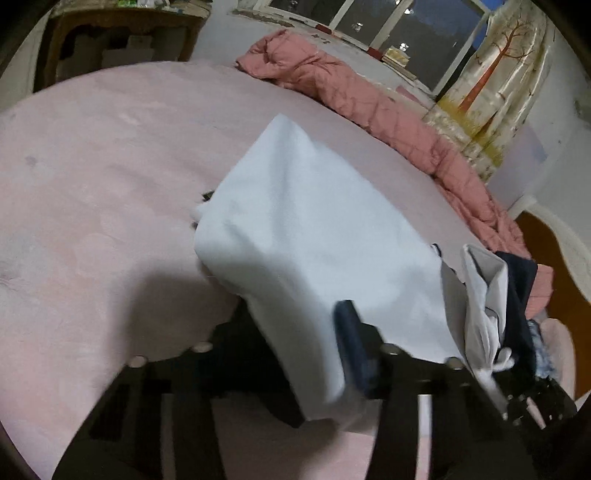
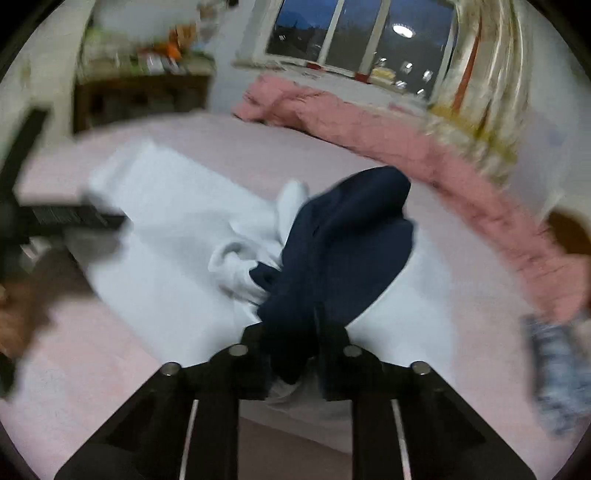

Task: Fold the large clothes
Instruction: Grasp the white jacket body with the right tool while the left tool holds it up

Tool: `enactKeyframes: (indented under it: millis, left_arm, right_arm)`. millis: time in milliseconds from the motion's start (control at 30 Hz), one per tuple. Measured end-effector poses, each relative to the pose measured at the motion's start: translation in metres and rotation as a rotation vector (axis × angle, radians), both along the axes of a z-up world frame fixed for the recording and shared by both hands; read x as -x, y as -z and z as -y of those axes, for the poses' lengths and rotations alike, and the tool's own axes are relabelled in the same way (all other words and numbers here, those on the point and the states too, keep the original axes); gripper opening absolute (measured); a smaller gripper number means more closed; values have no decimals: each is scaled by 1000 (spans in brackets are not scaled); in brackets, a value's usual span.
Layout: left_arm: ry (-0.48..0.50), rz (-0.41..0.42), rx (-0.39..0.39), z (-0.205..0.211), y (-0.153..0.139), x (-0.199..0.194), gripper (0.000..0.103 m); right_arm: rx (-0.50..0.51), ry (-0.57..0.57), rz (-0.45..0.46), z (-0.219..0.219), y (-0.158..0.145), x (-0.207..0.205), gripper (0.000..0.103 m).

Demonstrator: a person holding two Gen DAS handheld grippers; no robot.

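A large white garment with a navy part lies across the pink bed. In the left wrist view its white edge runs between the jaws of my left gripper, which is shut on it. The cloth hides the left finger; the blue-padded right finger shows beside it. In the right wrist view my right gripper is shut on the bunched navy part, with crumpled white folds just left of it. The left gripper and a hand appear blurred at that view's left edge.
A pink quilt lies rumpled along the far and right side of the bed. Behind it are a window, a tree-print curtain and a wooden shelf unit. A blue-patterned cloth sits at the right edge.
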State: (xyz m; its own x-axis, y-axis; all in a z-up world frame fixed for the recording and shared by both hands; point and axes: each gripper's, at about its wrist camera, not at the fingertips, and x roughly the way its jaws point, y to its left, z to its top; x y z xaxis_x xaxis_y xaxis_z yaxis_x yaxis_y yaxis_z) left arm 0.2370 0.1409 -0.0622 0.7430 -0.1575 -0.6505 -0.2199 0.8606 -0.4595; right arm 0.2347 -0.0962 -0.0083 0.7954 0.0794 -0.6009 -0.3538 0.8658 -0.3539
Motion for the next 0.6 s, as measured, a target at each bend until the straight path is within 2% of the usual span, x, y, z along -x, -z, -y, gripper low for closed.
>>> enactKeyframes:
  millis: [33, 67, 133, 200, 300, 367, 400, 467, 500, 600]
  left_arm:
    - [2, 14, 16, -1, 0, 1, 31]
    - [0, 31, 30, -1, -1, 1, 27]
    - [-11, 86, 34, 0, -9, 4, 22]
    - [-18, 162, -2, 5, -21, 14, 21]
    - [11, 280, -107, 26, -48, 21, 18]
    - [39, 336, -183, 43, -64, 26, 17]
    - [60, 358, -202, 49, -70, 26, 17]
    - [88, 370, -222, 61, -80, 27, 16]
    - [91, 376, -234, 65, -84, 27, 16]
    - [108, 404, -239, 76, -95, 25, 16]
  right_arm:
    - [54, -2, 9, -3, 3, 4, 17]
    - [64, -19, -14, -5, 6, 7, 17]
    - [-11, -56, -45, -1, 4, 8, 18]
    - [-73, -70, -83, 3, 4, 7, 18]
    - [-149, -93, -134, 16, -2, 5, 21]
    - [-311, -107, -188, 39, -11, 2, 29]
    - [-396, -108, -224, 55, -15, -1, 37]
    - [-558, -115, -275, 81, -23, -3, 42]
    - [-644, -123, -278, 97, -29, -4, 44]
    - [-735, -73, -209, 124, -40, -2, 44]
